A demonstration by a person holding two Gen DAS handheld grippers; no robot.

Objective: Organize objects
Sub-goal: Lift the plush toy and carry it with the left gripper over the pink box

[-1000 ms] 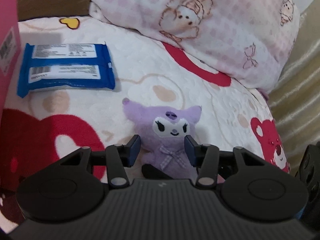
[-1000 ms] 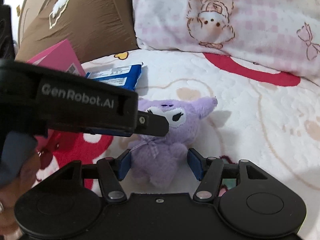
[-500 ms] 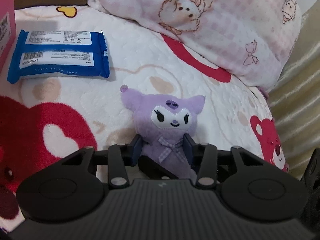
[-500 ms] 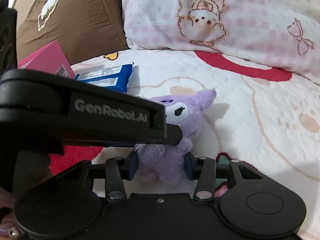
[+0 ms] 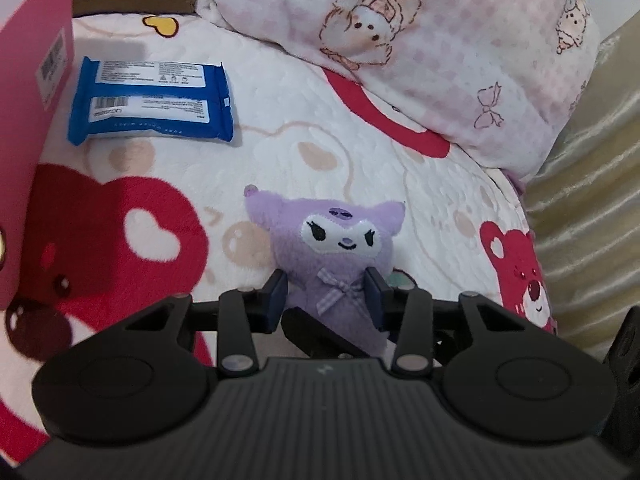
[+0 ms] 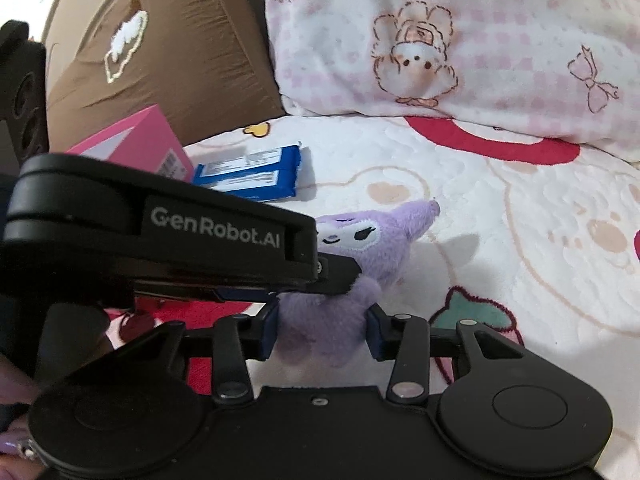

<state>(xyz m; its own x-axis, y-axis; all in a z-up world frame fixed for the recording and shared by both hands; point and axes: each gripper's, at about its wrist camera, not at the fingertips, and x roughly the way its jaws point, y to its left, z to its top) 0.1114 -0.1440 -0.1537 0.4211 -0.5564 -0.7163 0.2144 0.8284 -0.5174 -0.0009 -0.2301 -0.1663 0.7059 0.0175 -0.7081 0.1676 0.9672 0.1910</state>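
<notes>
The purple plush toy (image 5: 334,264) sits upright on the bed's patterned blanket (image 5: 320,120), caught between both tools at once. The left tool (image 5: 326,294) has narrowed onto its body at the bow, both pads pressing into the fur. The right tool (image 6: 320,326) clamps the plush's lower body from the other side, its pads sunk in too. Farther back to the left lie a blue wipes pack (image 5: 152,102) and a pink box (image 5: 28,120).

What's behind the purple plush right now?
Behind the purple plush lies printed white blanket, then the pink checked pillow. The blue wipes pack sits back left. The blanket directly behind its body is hidden.
</notes>
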